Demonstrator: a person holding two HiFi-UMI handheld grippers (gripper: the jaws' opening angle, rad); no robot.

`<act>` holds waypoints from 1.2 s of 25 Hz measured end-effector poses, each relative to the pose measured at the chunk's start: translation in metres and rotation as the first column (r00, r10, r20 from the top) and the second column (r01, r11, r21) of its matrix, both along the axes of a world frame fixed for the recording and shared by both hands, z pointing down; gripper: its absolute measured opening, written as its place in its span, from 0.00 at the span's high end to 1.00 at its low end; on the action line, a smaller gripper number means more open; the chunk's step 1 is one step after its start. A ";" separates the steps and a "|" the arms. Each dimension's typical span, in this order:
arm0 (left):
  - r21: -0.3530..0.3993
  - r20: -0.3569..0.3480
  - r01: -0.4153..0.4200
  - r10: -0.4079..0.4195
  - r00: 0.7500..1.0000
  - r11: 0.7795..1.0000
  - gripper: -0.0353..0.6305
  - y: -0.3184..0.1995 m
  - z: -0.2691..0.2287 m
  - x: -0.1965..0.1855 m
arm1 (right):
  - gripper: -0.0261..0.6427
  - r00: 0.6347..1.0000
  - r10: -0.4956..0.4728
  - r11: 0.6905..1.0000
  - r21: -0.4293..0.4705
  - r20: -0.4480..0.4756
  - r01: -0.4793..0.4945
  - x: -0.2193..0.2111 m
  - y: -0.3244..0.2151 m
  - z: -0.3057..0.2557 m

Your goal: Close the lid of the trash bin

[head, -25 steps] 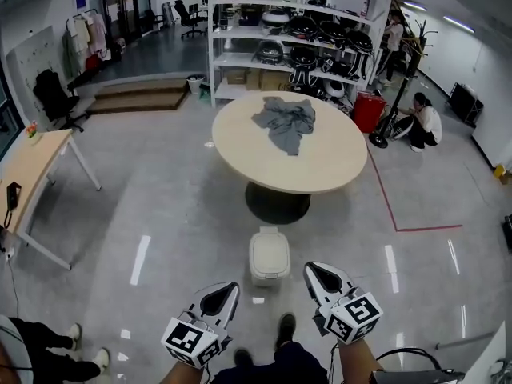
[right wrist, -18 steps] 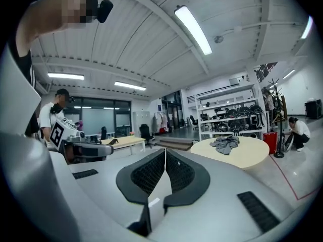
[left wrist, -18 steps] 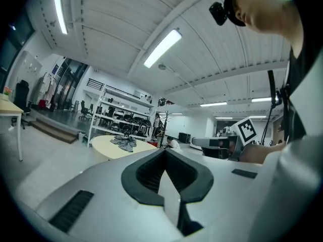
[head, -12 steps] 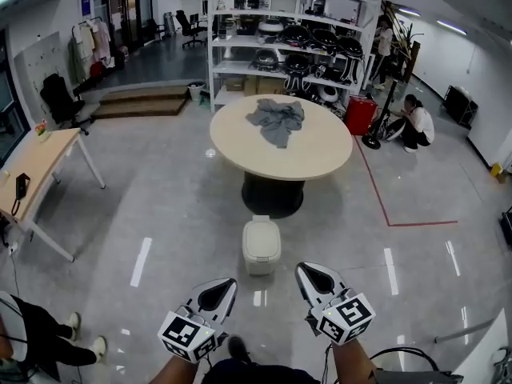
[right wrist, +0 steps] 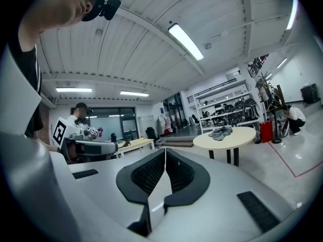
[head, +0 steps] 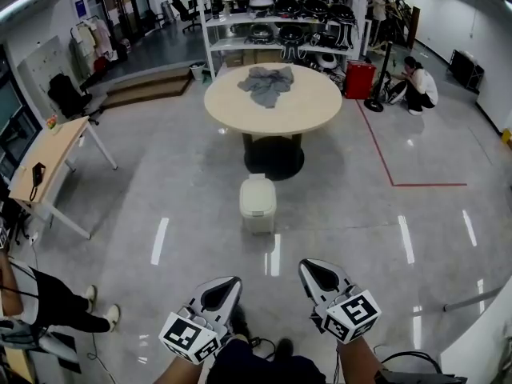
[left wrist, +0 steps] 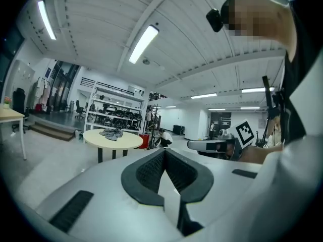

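While the person is backing away from it, the trash bin (head: pixel 258 203) is showing higher and farther off in the head view than a second ago. It is standing on the floor (head: pixel 184 190) just in front of the round table's (head: pixel 312 109) dark pedestal, well apart from both tools, and its pale lid is lying down flat as far as that view shows. The table and the shelving (head: pixel 280 13) are likewise sitting nearer the top edge than before.

Both tongs are keeping their place low in the frame. The left gripper (head: pixel 220 292) is holding its jaws pressed together on nothing, and the right gripper (head: pixel 321 274) is doing the same, each pointing forward above the floor.

Ceiling lights are glinting off the glossy grey floor, and a red tape line (head: pixel 382 160) is running across it to the right of the table. A crumpled grey cloth (head: pixel 266 83) is lying on the beige tabletop. A wooden desk (head: pixel 50 160) is standing at the left, and a person (head: pixel 416 86) is crouching near a red container (head: pixel 360 78) by the shelving. Each gripper's cube is showing a black-and-white square marker (head: pixel 357 308).
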State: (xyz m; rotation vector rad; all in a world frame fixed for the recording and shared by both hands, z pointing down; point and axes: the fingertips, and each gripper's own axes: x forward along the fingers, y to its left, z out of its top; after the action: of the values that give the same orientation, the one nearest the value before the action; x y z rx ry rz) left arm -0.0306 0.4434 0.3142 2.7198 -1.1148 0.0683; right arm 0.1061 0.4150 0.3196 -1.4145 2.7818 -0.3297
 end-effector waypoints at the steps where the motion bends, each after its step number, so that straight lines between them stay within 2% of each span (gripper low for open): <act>1: 0.003 0.009 0.005 -0.005 1.000 1.000 0.95 0.010 -0.004 0.002 | 0.94 1.000 -0.003 1.000 0.002 0.008 0.003 0.003 0.007 -0.003; 5: 0.028 0.032 0.032 -0.033 0.999 0.999 0.95 0.040 -0.024 -0.004 | 0.94 1.000 -0.016 0.999 0.032 0.027 0.016 0.002 0.032 -0.022; 10: 0.062 0.033 0.017 -0.020 0.999 0.998 0.95 0.079 -0.034 -0.010 | 0.94 1.000 -0.001 0.997 0.076 0.024 -0.001 -0.007 0.068 -0.041; 13: 0.079 -0.003 0.033 -0.033 0.999 0.996 0.95 0.099 -0.034 -0.033 | 0.94 1.000 0.004 0.994 0.105 -0.001 -0.004 -0.028 0.092 -0.045; 15: 0.092 -0.026 0.016 -0.014 1.000 0.996 0.95 0.118 -0.032 -0.051 | 0.94 1.000 0.018 0.993 0.118 -0.025 -0.014 -0.047 0.109 -0.045; 18: 0.102 -0.006 0.009 -0.008 1.000 0.995 0.95 0.146 -0.024 -0.083 | 0.94 0.998 0.054 0.991 0.122 -0.045 -0.048 -0.076 0.138 -0.042; 20: 0.107 0.014 0.027 -0.029 0.999 0.994 0.95 0.161 -0.019 -0.107 | 0.94 0.996 0.068 0.992 0.112 -0.055 -0.062 -0.096 0.159 -0.037; 24: 0.098 -0.026 -0.007 0.009 1.000 0.995 0.95 0.201 -0.016 -0.147 | 0.94 0.992 0.110 0.993 0.058 -0.059 -0.107 -0.132 0.212 -0.027; 30: 0.093 -0.076 -0.037 0.044 0.996 0.995 0.95 0.251 -0.030 -0.166 | 0.94 0.992 0.100 0.993 0.070 -0.073 -0.095 -0.159 0.274 -0.045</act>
State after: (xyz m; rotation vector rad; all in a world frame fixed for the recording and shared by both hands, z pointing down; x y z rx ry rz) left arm -0.1969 0.6947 0.2846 2.7997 -1.0661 -0.0847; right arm -0.0532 0.6886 0.2743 -1.5738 2.7411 -0.1839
